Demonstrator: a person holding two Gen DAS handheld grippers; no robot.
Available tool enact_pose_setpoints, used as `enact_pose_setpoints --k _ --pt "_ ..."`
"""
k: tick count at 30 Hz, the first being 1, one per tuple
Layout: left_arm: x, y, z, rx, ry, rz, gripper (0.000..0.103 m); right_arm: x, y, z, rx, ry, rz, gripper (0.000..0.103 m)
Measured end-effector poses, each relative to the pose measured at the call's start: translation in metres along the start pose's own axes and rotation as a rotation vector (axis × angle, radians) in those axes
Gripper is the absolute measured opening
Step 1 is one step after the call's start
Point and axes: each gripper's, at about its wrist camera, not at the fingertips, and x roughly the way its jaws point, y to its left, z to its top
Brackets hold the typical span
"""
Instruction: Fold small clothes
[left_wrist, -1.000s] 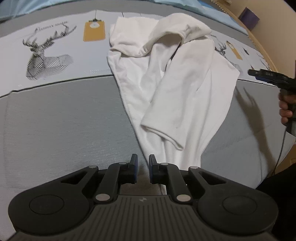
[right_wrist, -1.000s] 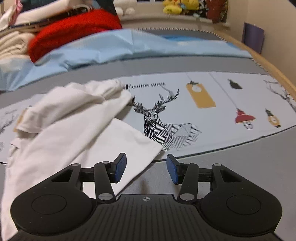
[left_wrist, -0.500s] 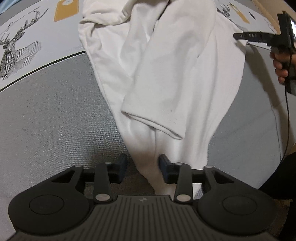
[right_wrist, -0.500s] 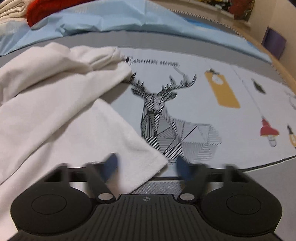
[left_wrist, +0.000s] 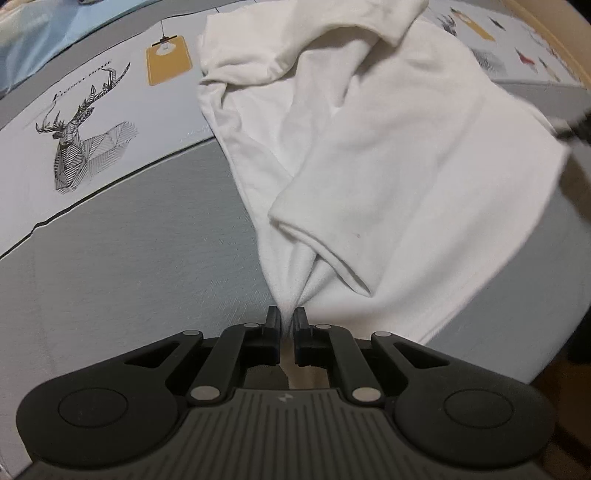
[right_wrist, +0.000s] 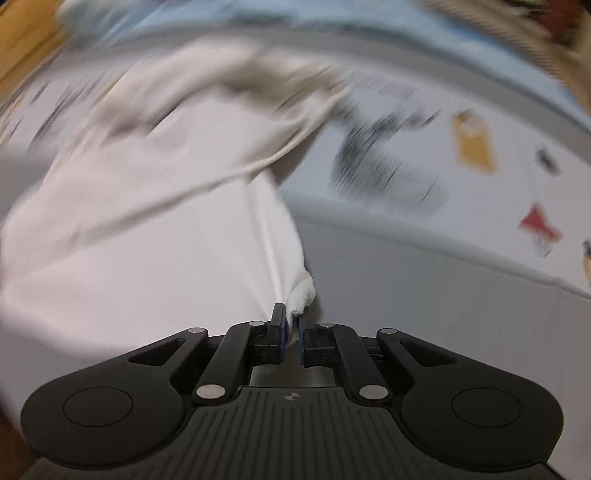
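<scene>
Left wrist: white garment (left_wrist: 388, 155) pinched in left tool (left_wrist: 287, 318).

The left gripper (left_wrist: 287, 317), whose jaws stand apart on either side of the fabric half a second ago, now has them pinched on a bunched corner of the white garment (left_wrist: 388, 155), which fans out ahead of the tips. The right gripper (right_wrist: 291, 318), wide open over a flat corner a moment ago, is now clamped on that corner, cloth puckered between the jaws. The right wrist view has turned heavily blurred, and the garment stretches away ahead and to the left of the jaws.
</scene>
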Motion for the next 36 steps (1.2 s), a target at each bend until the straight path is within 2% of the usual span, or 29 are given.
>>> enact_pose_setpoints --k 5,7,8,9,10,11,13,16,18,21,24,28,30,33,34,35,36 --pt "0.004 -0.012 -0.026 0.108 0.078 -0.004 0.007 -0.01 0.032 -0.078 -0.193 0.233 0.145 0.006" --pt "0.007 -0.017 -0.033 0.142 0.116 -0.015 0.008 -0.019 0.04 -0.097 -0.236 0.268 0.16 0.007" --pt "0.006 -0.017 -0.036 0.147 0.121 -0.015 0.009 -0.023 0.041 -0.101 -0.239 0.253 0.15 0.014" --pt "0.004 -0.019 -0.036 0.146 0.111 -0.012 0.01 -0.029 0.04 -0.102 -0.233 0.223 0.116 0.017" --pt "0.001 -0.018 -0.034 0.131 0.095 -0.02 0.011 -0.037 0.038 -0.099 -0.22 0.176 0.062 0.023" --pt "-0.004 -0.015 -0.03 0.102 0.072 -0.036 0.013 -0.044 0.033 -0.094 -0.19 0.129 0.036 0.034" --pt "-0.012 -0.009 -0.025 0.036 0.032 -0.071 0.017 -0.057 0.02 -0.077 -0.059 0.016 0.041 0.049" --pt "-0.019 -0.001 -0.013 -0.043 -0.017 -0.075 0.018 -0.058 0.008 -0.053 0.114 -0.094 0.069 0.049" --pt "-0.019 0.001 -0.002 -0.073 -0.027 -0.073 0.018 -0.053 0.011 -0.04 0.179 -0.117 0.119 0.049" --pt "-0.013 -0.001 0.014 -0.078 -0.027 -0.064 0.018 -0.031 0.024 -0.017 0.204 -0.07 0.17 0.049" --pt "-0.009 -0.007 0.02 -0.059 -0.018 -0.05 0.018 0.003 0.038 -0.005 0.234 0.047 0.212 0.049" --pt "-0.005 -0.018 0.027 -0.036 -0.018 -0.047 0.018 0.032 0.05 -0.005 0.287 0.157 0.234 0.05" --pt "-0.003 -0.022 0.031 -0.025 -0.017 -0.05 0.018 0.036 0.05 -0.006 0.327 0.165 0.243 0.052" --pt "0.003 -0.031 0.037 0.004 0.003 -0.041 0.018 0.036 0.045 -0.003 0.399 0.146 0.255 0.049" --pt "0.006 -0.034 0.038 0.016 0.017 -0.034 0.018 0.034 0.043 -0.001 0.422 0.136 0.252 0.036" --pt "0.01 -0.036 0.039 0.033 0.034 -0.024 0.018 0.033 0.039 -0.001 0.433 0.131 0.248 0.013" --pt "0.014 -0.039 0.039 0.049 0.054 -0.009 0.018 0.03 0.036 0.0 0.444 0.12 0.233 0.009"
